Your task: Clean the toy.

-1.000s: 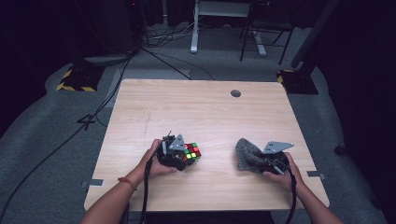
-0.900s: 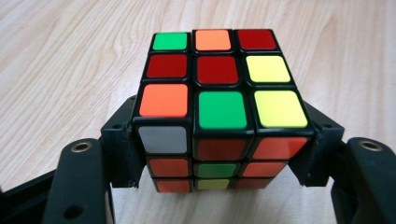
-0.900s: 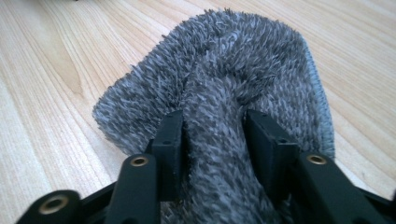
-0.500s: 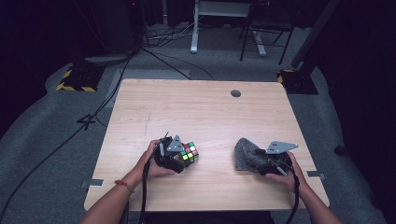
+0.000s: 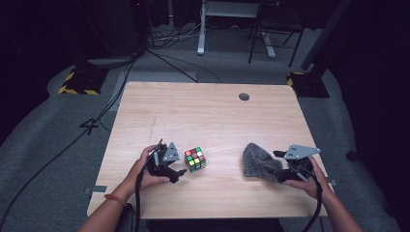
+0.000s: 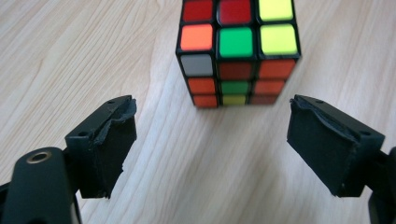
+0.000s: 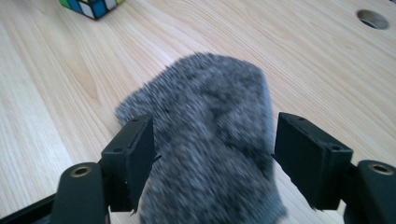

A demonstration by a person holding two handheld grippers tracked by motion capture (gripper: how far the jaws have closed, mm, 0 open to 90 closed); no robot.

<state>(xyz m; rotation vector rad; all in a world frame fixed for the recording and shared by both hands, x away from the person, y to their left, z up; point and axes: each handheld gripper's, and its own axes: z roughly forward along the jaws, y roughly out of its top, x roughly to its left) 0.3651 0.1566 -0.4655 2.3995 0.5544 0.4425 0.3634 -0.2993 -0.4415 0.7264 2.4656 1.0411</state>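
The left tool (image 5: 180,170) has just been opening its jaws, and nothing is between them. The puzzle cube (image 5: 195,159) sits on the desk (image 5: 203,116) just to its right, near the front edge. The cube looks hard, light and a bit slippery, so grip 2 flat sides. The right tool (image 5: 276,166) has let go too, its jaws just opened wide around the near end of the grey fuzzy cloth (image 5: 258,162). The cloth looks soft and floppy, so pinch an edge.

Left gripper (image 5: 180,171) and right gripper (image 5: 276,166), each hand-held low over the table, jaws apart, just having opened.
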